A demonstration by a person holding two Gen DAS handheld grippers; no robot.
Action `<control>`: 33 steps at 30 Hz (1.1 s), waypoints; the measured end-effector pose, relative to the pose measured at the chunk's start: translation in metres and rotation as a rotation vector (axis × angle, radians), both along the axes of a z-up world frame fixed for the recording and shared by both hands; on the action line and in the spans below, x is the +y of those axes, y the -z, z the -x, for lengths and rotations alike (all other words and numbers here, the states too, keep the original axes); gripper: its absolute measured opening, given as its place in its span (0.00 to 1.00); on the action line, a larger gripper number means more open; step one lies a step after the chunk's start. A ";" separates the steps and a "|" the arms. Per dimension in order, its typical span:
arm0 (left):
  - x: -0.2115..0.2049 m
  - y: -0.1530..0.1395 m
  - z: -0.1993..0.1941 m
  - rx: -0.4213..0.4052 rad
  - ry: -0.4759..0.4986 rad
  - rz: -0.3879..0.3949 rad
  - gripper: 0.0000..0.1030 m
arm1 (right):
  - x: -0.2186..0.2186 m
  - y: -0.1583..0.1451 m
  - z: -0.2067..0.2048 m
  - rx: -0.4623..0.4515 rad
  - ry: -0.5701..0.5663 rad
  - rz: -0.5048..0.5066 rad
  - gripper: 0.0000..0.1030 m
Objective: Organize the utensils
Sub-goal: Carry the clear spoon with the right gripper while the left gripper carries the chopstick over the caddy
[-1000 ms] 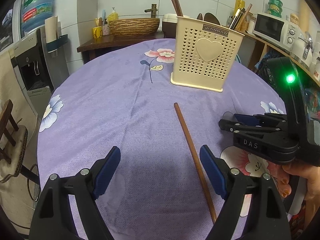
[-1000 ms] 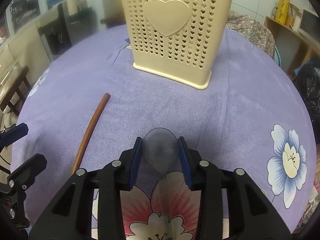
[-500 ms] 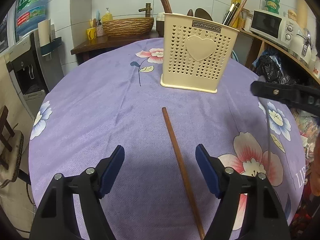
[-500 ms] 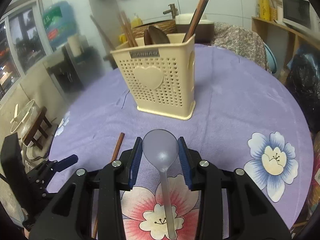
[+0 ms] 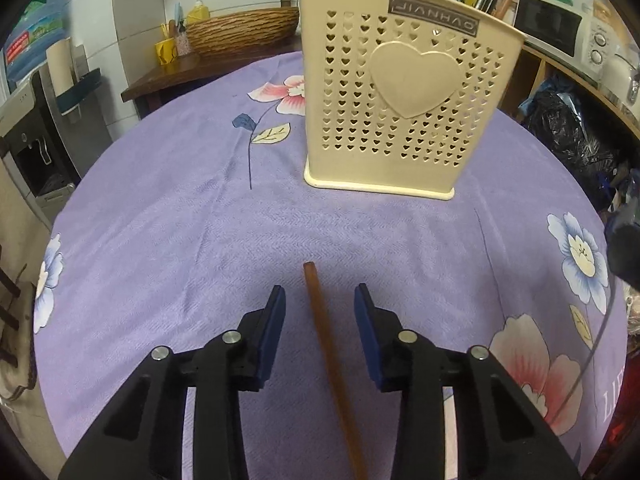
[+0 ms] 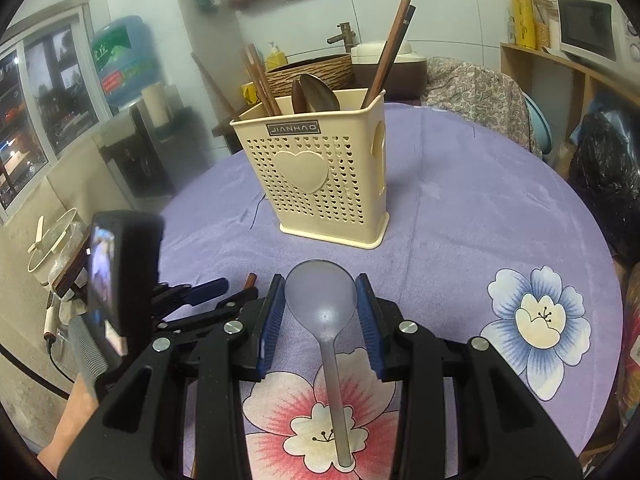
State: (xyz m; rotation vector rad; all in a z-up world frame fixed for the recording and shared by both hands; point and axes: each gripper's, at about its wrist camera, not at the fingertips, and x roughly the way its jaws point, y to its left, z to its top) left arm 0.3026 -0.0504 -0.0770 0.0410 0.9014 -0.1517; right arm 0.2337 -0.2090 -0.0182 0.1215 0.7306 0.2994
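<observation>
Purple floral tablecloth (image 5: 160, 240), perforated cream caddy (image 5: 400, 120)

Right gripper (image 6: 320, 308) clamped on a translucent grey spoon (image 6: 322, 300), cream utensil basket (image 6: 316, 184) beyond on the purple floral tablecloth (image 6: 480, 220), left gripper (image 6: 224, 294) low at left beside a wooden chopstick (image 6: 250, 280)

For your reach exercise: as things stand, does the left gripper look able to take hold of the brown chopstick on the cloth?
Probably yes. The chopstick lies between the left gripper pads, which have just been closing without touching it, and nothing blocks it.
</observation>
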 end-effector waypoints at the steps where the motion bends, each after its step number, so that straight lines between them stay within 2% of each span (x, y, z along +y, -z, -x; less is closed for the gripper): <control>1: -0.001 0.001 -0.002 0.003 -0.004 -0.001 0.34 | 0.000 0.000 0.000 0.000 -0.001 -0.001 0.36; 4: -0.004 0.007 -0.006 0.029 -0.005 -0.001 0.28 | 0.000 -0.001 0.000 -0.001 -0.005 -0.004 0.36; 8: -0.009 0.008 -0.006 0.001 -0.020 -0.042 0.20 | -0.001 -0.001 0.001 -0.004 -0.007 -0.005 0.36; 10: -0.011 0.008 -0.006 -0.001 -0.023 -0.055 0.09 | -0.001 -0.001 0.001 -0.004 -0.006 -0.005 0.36; 15: -0.013 0.002 -0.008 -0.018 -0.017 -0.050 0.08 | -0.002 -0.001 0.000 -0.004 0.001 -0.007 0.36; 18: -0.007 -0.020 -0.002 -0.077 -0.020 -0.029 0.08 | -0.004 -0.002 0.001 -0.008 0.001 -0.014 0.36; 25: 0.023 -0.116 0.039 -0.308 -0.026 0.089 0.08 | -0.013 -0.022 0.008 -0.033 -0.020 -0.086 0.36; 29: 0.033 -0.155 0.057 -0.420 -0.030 0.114 0.08 | -0.012 -0.036 0.011 -0.061 -0.025 -0.072 0.36; 33: 0.028 -0.160 0.056 -0.449 -0.034 0.110 0.08 | -0.010 -0.043 0.010 -0.072 -0.024 -0.090 0.35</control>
